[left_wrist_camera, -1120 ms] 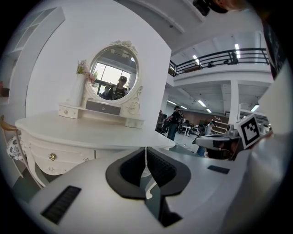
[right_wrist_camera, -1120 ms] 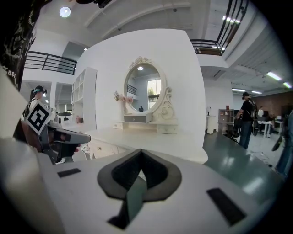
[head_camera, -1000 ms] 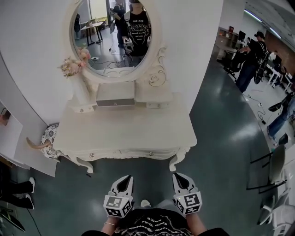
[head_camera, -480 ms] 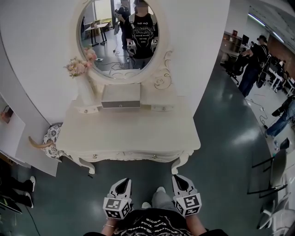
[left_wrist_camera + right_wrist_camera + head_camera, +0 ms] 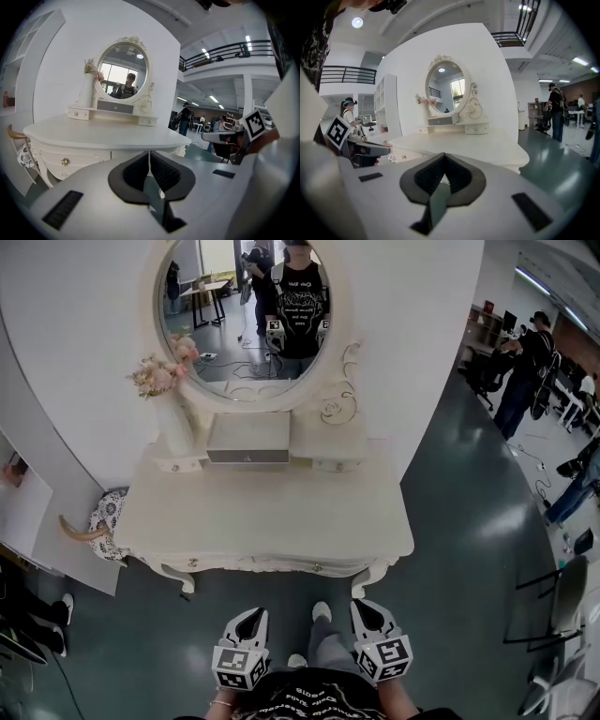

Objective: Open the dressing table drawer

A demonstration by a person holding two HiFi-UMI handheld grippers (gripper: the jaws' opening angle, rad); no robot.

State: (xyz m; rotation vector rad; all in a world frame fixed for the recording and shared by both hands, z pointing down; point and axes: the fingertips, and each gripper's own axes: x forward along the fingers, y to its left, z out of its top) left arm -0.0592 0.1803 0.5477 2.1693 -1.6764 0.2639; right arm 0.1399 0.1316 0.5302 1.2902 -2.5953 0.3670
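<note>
We have not begun: the drawer (image 5: 253,564) under the tabletop (image 5: 272,521) sits fully shut. Our left gripper (image 5: 249,617) and right gripper (image 5: 367,608) hang short of it, jaws closed on nothing. Reaching, gripping a knob (image 5: 317,568) and pulling all remain.

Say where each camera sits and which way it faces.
Head view: on the head, looking steeply down at the dressing table; left tongs, right tongs, dark shirt show.
Left gripper view: on the left tongs, facing the table front; its shut jaws show.
Right gripper view: on the right tongs, facing the table top; shut jaws show.
Shared: all show the mirror.
</note>
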